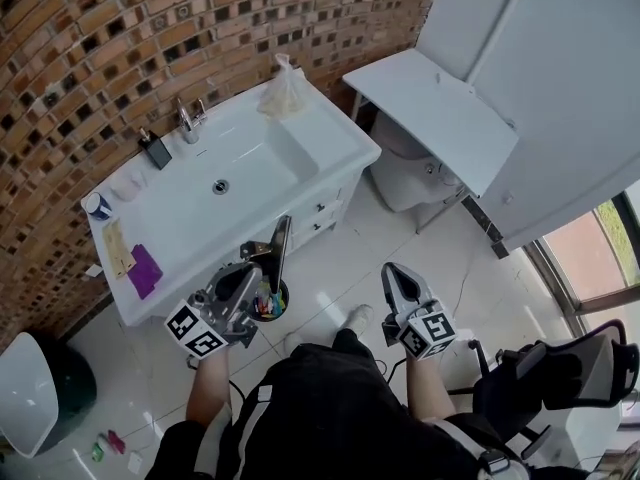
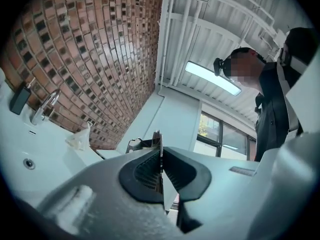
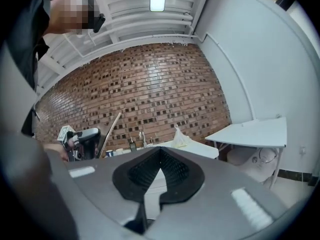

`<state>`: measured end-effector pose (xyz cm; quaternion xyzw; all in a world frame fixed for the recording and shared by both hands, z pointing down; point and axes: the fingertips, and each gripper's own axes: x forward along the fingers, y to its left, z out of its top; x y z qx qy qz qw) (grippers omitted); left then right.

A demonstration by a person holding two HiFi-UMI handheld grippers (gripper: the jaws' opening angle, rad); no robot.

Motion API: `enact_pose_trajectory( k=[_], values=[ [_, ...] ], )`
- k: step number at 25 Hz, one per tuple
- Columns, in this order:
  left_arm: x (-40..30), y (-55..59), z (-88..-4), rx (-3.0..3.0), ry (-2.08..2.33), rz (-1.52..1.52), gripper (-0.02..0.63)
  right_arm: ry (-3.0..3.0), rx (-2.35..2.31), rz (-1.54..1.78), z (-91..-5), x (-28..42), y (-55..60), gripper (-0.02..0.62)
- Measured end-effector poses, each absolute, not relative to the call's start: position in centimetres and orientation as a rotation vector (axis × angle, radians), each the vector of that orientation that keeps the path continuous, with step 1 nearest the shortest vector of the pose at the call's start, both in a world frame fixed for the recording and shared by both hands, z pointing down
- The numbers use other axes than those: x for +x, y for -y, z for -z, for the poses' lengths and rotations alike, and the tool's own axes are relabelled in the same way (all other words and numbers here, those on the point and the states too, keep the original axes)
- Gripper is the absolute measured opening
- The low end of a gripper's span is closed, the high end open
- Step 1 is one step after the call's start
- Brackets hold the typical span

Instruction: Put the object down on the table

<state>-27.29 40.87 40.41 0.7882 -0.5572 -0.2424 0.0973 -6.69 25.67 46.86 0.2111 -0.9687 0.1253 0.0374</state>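
Observation:
My left gripper (image 1: 266, 259) is shut on a thin flat strip (image 1: 284, 240) that sticks up past its tips, held in the air in front of the white sink counter (image 1: 330, 138). In the left gripper view the strip (image 2: 157, 139) shows edge-on, pinched between the ribbed pads of that gripper (image 2: 160, 156). The right gripper view shows the same strip (image 3: 110, 128) slanting up at its left. My right gripper (image 1: 393, 272) hovers over the floor to the right, its jaws shut (image 3: 160, 151) with nothing between them. The white folding table (image 1: 430, 108) stands at the far right by the wall.
A tap (image 1: 188, 123), a plastic bag (image 1: 283, 88), a cup (image 1: 97, 206) and a purple cloth (image 1: 145, 269) sit on the counter. A small bin (image 1: 270, 306) stands below my left gripper. A toilet (image 1: 410, 176) is under the table, and a chair (image 1: 560, 373) at the lower right.

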Motion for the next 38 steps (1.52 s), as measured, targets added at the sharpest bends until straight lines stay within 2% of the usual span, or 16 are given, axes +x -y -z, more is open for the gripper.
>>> enact_pose_trajectory(
  k=[33,38],
  values=[
    [-16.1,-23.7,-38.9,2.544,1.267,0.663,0.003,2.947,1.089,-0.427,-45.6,7.5,-15.0,0.006],
    [-14.9,-22.1,-39.8,2.534,1.222,0.661,0.003,2.905,1.039,-0.239,-45.0,7.2,-14.2,0.006]
  ],
)
